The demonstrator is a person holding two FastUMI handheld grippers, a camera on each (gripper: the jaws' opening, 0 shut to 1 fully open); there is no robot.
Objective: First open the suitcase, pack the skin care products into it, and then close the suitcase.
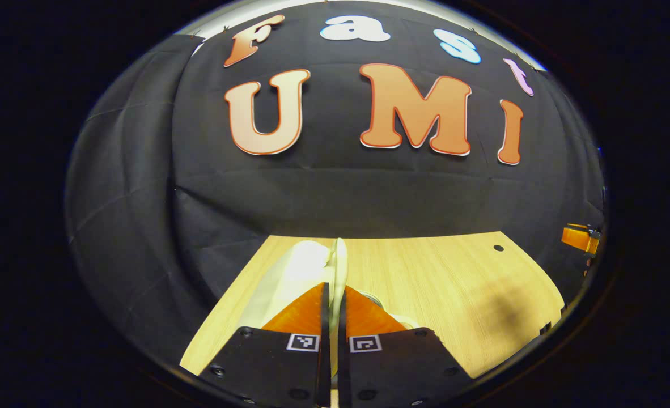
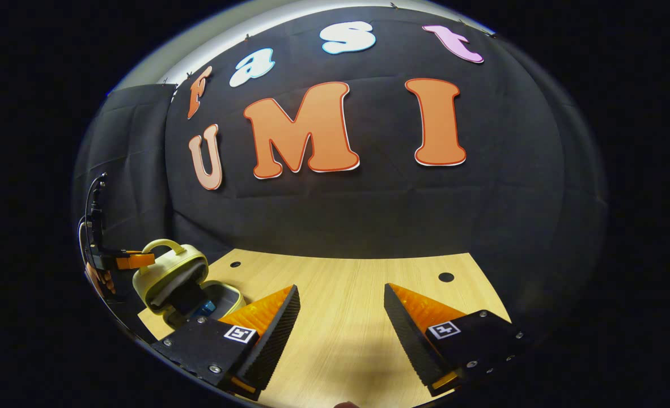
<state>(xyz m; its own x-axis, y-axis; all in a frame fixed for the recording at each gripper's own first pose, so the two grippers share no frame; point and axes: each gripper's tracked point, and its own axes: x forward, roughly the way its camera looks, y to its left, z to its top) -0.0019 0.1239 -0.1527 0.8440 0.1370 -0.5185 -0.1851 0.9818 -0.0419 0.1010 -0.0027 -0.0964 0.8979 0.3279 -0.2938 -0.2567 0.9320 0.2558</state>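
The left claw (image 1: 333, 297) pinches the half-open suitcase's (image 2: 170, 277) lid (image 1: 339, 266) edge.

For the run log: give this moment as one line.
stage: closing | suitcase: lid partly raised | left tongs: shut on lid edge | right tongs: open, empty, over table

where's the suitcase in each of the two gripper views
Left gripper view: the suitcase is at bottom centre, edge-on, its raised lid rim pinched between the left gripper fingers.
Right gripper view: the suitcase is at far left, open, lid raised with its handle on top, the left gripper at its lid.
Shared landmark: the wooden table with round holes.
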